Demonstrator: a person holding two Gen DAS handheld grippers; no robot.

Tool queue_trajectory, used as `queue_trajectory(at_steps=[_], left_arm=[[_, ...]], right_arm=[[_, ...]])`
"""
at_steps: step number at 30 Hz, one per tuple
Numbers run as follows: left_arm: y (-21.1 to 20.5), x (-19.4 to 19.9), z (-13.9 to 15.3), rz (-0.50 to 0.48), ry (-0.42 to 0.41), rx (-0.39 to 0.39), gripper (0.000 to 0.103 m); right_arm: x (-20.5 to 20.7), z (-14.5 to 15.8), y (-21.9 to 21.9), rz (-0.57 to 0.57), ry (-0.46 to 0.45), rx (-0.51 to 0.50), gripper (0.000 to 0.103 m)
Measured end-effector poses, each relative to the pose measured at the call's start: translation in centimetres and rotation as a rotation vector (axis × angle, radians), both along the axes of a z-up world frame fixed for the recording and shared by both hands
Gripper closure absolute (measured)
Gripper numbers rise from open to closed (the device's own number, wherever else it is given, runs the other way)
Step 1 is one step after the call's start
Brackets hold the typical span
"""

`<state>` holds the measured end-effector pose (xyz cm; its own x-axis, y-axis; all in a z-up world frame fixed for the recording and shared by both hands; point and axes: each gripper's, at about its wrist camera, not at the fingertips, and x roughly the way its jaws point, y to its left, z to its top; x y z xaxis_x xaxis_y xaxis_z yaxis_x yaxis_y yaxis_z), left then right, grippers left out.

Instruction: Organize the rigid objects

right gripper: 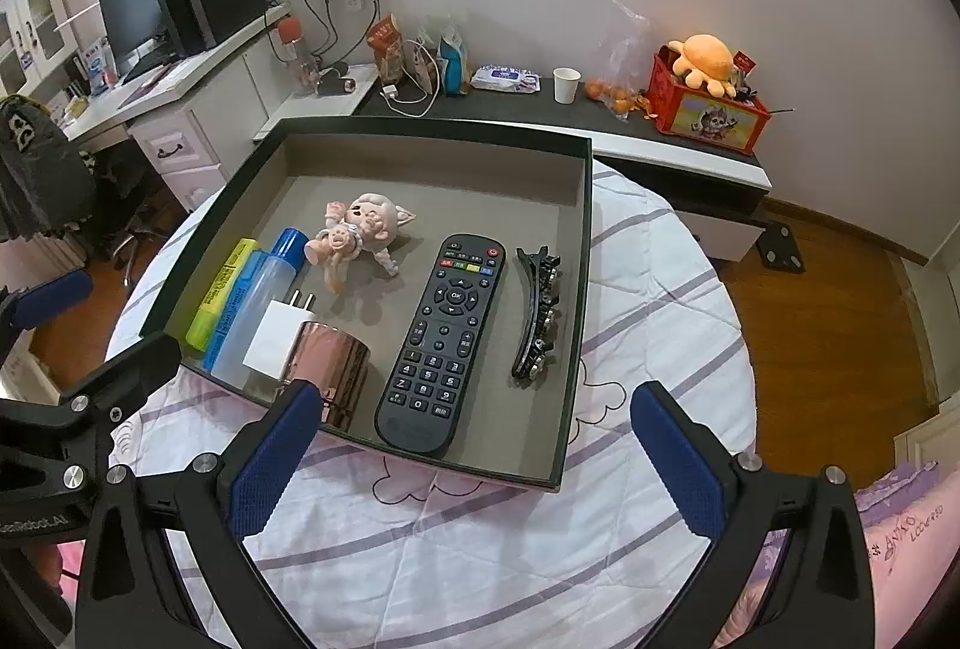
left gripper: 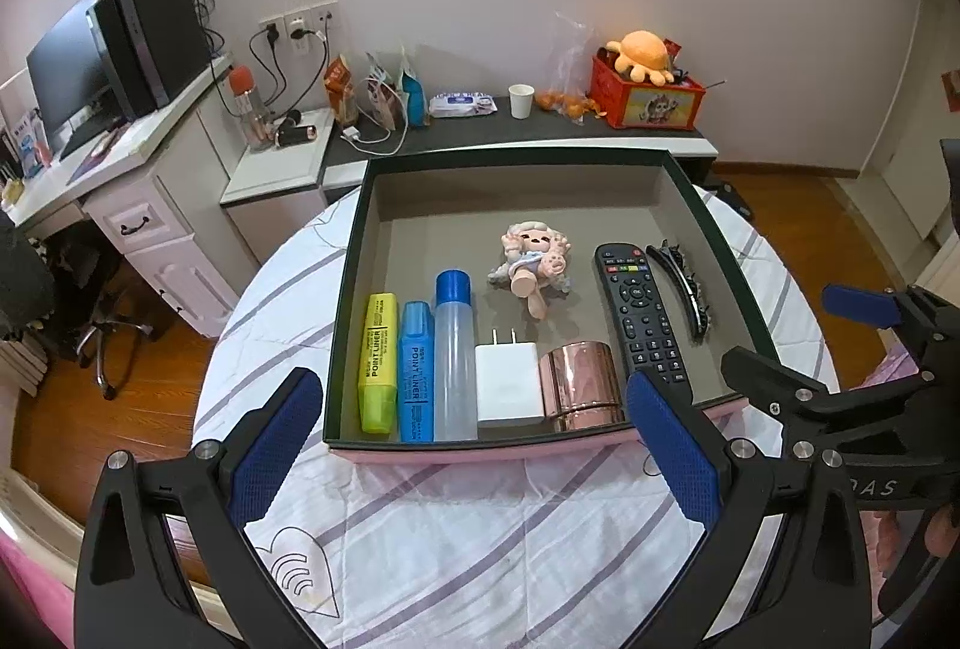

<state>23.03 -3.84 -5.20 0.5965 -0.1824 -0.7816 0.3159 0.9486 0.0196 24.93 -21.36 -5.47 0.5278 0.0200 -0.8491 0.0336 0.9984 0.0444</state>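
Shallow dark-rimmed grey tray [left gripper: 678, 181] holds a black button-covered remote control [left gripper: 641, 310] right of a shiny rose-gold cylinder [left gripper: 579, 388]; left gripper [left gripper: 474, 445] and right gripper [right gripper: 474, 460] both gape, empty.

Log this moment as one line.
left gripper: open, empty | right gripper: open, empty | tray: seven items inside | figurine: unaligned

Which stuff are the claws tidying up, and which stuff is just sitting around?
Being tidied, all in the tray: yellow highlighter, blue highlighter, clear tube, white charger, copper tin, pig toy, remote, hair clip.

Just sitting around: paper cup, orange plush, red box, wipes pack.
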Motion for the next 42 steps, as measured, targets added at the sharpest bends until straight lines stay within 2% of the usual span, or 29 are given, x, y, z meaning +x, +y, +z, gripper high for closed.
queue_trajectory(at_steps=[9,13,21,34,42], left_arm=[[0.0,-0.8,1.8,0.006,-0.038,0.008,0.001],[0.3,-1.8,3.9,0.017,-0.112,-0.025,0.001],[0.2,-4.3,7.3,0.018,-0.212,-0.028,0.0],[-0.2,-7.7,9.7,0.014,-0.294,-0.037,0.0],[1.2,-11.3,11.4,0.072,-0.401,-0.089,0.0]], right_arm=[[-0.6,1.2,0.1,0.012,-0.022,-0.007,0.0],[-0.8,2.8,0.2,0.018,-0.059,-0.007,0.0],[-2.0,6.3,0.5,0.036,-0.15,-0.012,0.0],[-4.4,8.9,0.4,0.041,-0.225,-0.016,0.0],[-7.5,10.7,0.9,0.066,-0.333,-0.026,0.0]])
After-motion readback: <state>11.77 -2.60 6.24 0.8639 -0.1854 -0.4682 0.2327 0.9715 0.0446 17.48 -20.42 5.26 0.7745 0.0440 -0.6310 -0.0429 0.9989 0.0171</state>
